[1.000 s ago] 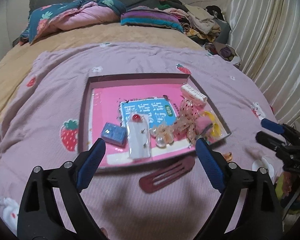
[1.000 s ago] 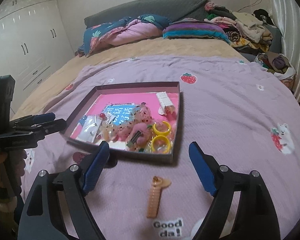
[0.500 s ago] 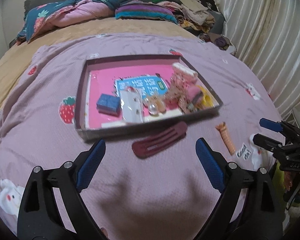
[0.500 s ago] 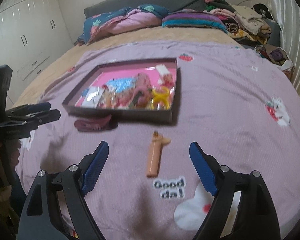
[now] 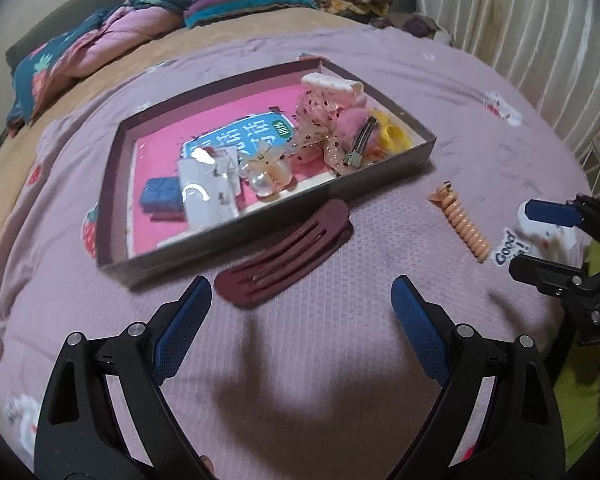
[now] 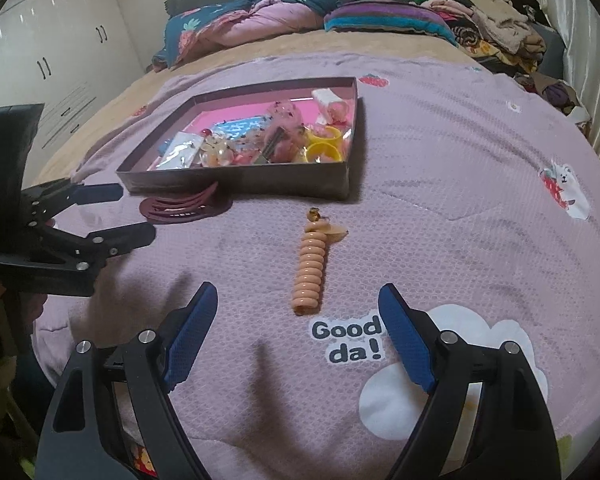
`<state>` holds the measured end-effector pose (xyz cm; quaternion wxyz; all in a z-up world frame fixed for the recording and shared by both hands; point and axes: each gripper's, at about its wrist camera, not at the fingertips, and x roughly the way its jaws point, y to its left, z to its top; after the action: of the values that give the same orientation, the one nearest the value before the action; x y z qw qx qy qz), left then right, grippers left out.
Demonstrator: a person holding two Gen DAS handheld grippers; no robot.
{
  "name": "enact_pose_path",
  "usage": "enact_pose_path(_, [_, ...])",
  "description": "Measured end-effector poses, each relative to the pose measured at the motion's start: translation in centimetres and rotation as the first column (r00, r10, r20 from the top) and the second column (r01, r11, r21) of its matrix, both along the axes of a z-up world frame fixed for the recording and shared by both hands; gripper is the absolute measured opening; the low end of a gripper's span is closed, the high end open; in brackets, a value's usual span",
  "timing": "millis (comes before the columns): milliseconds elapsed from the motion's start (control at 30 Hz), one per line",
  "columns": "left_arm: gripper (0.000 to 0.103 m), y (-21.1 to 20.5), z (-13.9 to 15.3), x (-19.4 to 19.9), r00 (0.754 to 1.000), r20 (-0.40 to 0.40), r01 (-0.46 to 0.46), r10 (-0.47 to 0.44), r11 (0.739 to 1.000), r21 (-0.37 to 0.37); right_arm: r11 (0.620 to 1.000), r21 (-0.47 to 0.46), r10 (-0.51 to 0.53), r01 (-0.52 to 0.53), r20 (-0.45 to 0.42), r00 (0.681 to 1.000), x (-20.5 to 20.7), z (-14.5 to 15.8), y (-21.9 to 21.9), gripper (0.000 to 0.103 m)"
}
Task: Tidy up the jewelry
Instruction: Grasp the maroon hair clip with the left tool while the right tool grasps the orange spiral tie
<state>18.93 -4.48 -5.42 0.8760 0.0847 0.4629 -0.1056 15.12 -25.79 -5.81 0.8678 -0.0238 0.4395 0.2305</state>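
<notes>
Two claws hang over the bed, and we start with ours on the left (image 5: pixel 301 298): its jaws stand wide, nothing between them, just short of the dark red hair clip (image 5: pixel 285 255). That clip lies flat on the lilac blanket (image 5: pixel 340 360), touching or nearly touching the near wall of the tray (image 5: pixel 268 236); we cannot tell which. Our right claw (image 6: pixel 298 308) is closing slightly yet still wide, and the near tip of the peach spiral hair tie (image 6: pixel 311 268) reaches in between its blue pads (image 6: pixel 190 332) without touching either. The tie lies lengthwise, well apart from the tray. Inside the tray the jewelry is heaped: a pearl bow (image 5: pixel 266 174), yellow rings (image 6: pixel 324 150), a blue box (image 5: pixel 160 196), a clear packet (image 5: pixel 208 196). Much of the heap overlaps, so single pieces are hard to separate. Both claw bodies are cut off by the lower frame edge.
</notes>
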Motion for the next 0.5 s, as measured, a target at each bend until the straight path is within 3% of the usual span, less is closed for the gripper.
enact_pose_path(133, [0.08,-0.9,-1.1,1.6,0.999,-0.03,0.04,-0.038,0.999,0.036,1.0,0.005,-0.009,0.01,-0.046,0.999,1.6,-1.1,-0.1,0.063])
enact_pose_path(300, [0.062,-1.1,-3.2,2.9,0.997,-0.071,0.041,-0.036,0.997,0.067,1.0,0.014,-0.012,0.013,-0.115,0.993,3.9,-2.8,0.5,0.046])
enact_pose_path(433, [0.058,-0.8,-3.6,3.6,0.997,-0.065,0.04,-0.037,0.998,0.047,1.0,0.016,0.015,-0.013,-0.117,0.993,4.4,-3.6,1.3,0.022])
enact_pose_path(500, [0.045,-0.6,-3.8,3.9,0.997,-0.074,0.032,-0.03,0.999,0.025,0.999,0.008,0.043,-0.042,-0.112,0.993,4.0,-3.8,1.9,0.018])
